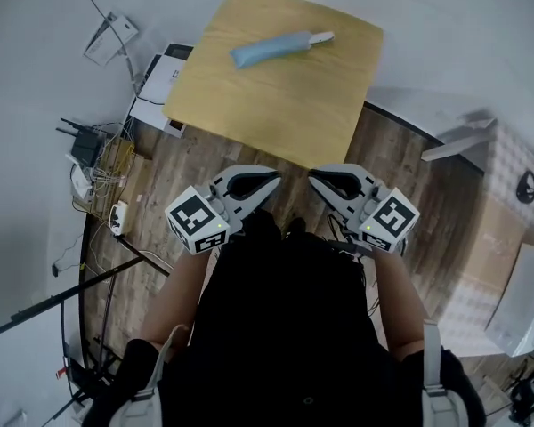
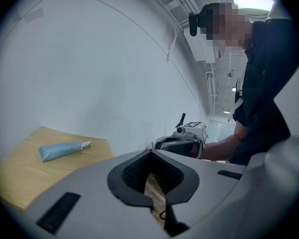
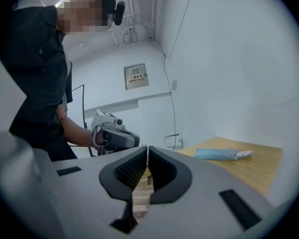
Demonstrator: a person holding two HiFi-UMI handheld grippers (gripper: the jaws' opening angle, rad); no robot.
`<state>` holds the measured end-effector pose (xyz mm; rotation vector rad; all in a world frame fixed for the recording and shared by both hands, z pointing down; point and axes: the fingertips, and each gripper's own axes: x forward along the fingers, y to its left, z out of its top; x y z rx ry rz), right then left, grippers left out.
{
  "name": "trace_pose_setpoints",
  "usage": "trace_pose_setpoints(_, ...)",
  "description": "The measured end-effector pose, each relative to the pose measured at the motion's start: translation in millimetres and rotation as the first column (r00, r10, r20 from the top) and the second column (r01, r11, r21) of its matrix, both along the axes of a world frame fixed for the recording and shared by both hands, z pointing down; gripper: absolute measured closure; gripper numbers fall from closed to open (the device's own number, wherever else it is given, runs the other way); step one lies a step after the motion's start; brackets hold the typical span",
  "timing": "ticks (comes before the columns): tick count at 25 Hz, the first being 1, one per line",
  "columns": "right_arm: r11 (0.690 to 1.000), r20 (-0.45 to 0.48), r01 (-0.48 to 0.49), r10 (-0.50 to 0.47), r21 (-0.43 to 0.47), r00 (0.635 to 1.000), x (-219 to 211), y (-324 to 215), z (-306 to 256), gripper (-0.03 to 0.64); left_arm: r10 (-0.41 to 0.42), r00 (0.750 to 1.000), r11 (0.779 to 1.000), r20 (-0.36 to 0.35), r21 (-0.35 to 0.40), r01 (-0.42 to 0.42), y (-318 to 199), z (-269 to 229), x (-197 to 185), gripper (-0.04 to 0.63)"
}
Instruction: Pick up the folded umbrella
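The folded umbrella (image 1: 280,47) lies on the wooden table (image 1: 276,118) toward its far edge, with open tabletop on every side. The left claw (image 1: 272,178) and right claw (image 1: 313,178) are closed, holding nothing, tips facing each other off the near edge. Cables (image 1: 93,176) crowd the floor at left, and a cardboard box (image 1: 494,243) stands at right.

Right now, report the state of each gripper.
Left gripper: fingers shut, holding nothing.
Right gripper: fingers shut, holding nothing.
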<state>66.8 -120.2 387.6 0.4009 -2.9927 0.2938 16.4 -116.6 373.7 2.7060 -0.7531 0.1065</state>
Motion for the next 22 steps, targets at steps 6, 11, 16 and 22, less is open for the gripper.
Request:
trace_pose_setpoints(6, 0.999, 0.012, -0.009, 0.01, -0.049, 1.0, -9, -38, 6, 0.597, 0.004, 0.999, 1.0, 0.039, 0.01, -0.004, -42, 4, -15, 0.583)
trace_pose_setpoints(11, 0.993, -0.017, -0.088, 0.087, -0.073, 0.996, -11, -80, 14, 0.597, 0.045, 0.999, 0.999, 0.031, 0.021, -0.046, -86, 9, -26, 0.583)
trace_pose_setpoints(16, 0.988, -0.066, -0.134, 0.129, -0.082, 0.989, -30, -125, 11, 0.597, 0.093, 0.994, 0.993, 0.064, 0.063, -0.097, -138, 4, -45, 0.583)
trace_pose_setpoints(22, 0.981, -0.126, -0.183, 0.173, -0.067, 0.977, -65, -177, 2, 0.597, 0.133, 0.99, 0.988, 0.043, 0.068, -0.136, -200, -1, -75, 0.583)
